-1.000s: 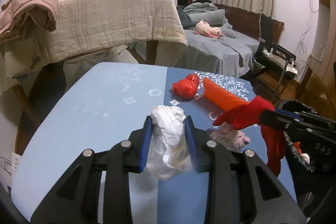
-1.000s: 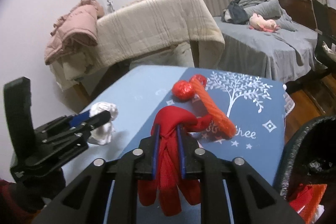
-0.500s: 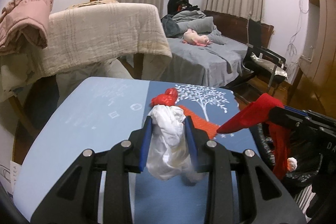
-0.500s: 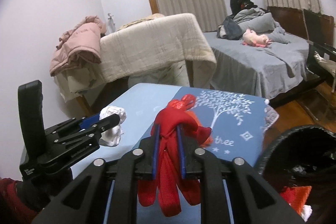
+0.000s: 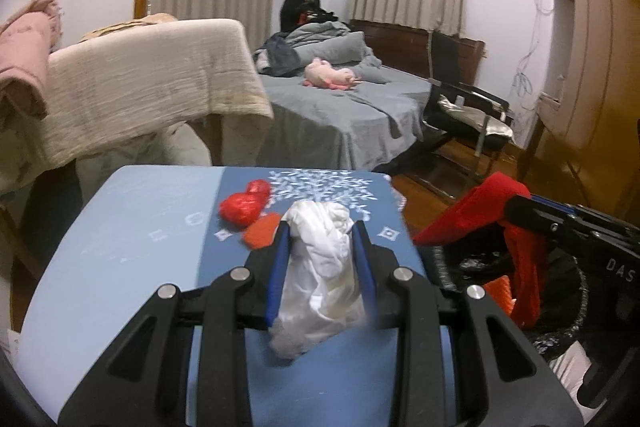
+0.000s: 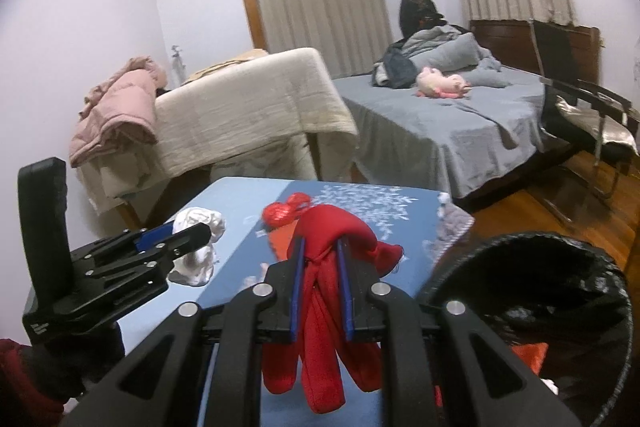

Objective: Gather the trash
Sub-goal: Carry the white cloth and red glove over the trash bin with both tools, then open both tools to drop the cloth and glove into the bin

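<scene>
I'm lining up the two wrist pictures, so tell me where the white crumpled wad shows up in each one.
Left wrist: the white wad sits centre, low, clamped in the left gripper.
Right wrist: the wad is at lower left, gripped at the tip of the left gripper, above the blue table.
Shared landmark: the pink plush toy on the grey bed.
</scene>
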Demonstrator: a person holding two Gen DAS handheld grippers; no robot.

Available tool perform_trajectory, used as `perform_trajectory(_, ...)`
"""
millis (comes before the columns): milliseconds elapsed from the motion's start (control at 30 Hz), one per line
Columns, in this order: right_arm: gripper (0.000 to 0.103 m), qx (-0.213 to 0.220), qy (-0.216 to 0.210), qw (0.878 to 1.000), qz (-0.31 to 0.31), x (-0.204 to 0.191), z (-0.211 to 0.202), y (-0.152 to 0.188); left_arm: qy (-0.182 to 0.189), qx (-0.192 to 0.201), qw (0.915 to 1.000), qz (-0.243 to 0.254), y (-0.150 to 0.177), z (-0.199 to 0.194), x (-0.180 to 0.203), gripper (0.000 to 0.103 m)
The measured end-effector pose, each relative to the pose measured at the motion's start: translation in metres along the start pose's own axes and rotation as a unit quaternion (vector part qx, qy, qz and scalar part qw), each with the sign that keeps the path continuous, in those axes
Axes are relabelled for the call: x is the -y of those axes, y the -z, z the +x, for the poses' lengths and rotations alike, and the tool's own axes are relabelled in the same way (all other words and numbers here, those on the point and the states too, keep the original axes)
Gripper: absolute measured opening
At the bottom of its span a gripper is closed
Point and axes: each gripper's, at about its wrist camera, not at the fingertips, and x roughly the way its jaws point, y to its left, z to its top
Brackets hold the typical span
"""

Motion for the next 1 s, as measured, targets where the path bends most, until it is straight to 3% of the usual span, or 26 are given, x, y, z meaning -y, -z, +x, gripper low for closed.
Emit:
perform_trajectory(567, 0.016, 0.010, 0.102, 0.994, 0.041, 0.093, -0.040, 0.012, 0.090, -0.015, 0.9952, 0.035, -0.005, 0.039, 0.100, 0.032)
perform_trajectory(1000, 0.016, 0.004, 0.170, 0.982, 0.077, 0.162, -0.063, 0.028, 0.151, -0.032, 0.9849, 0.078, -0.001, 0.077, 0.174, 0.033)
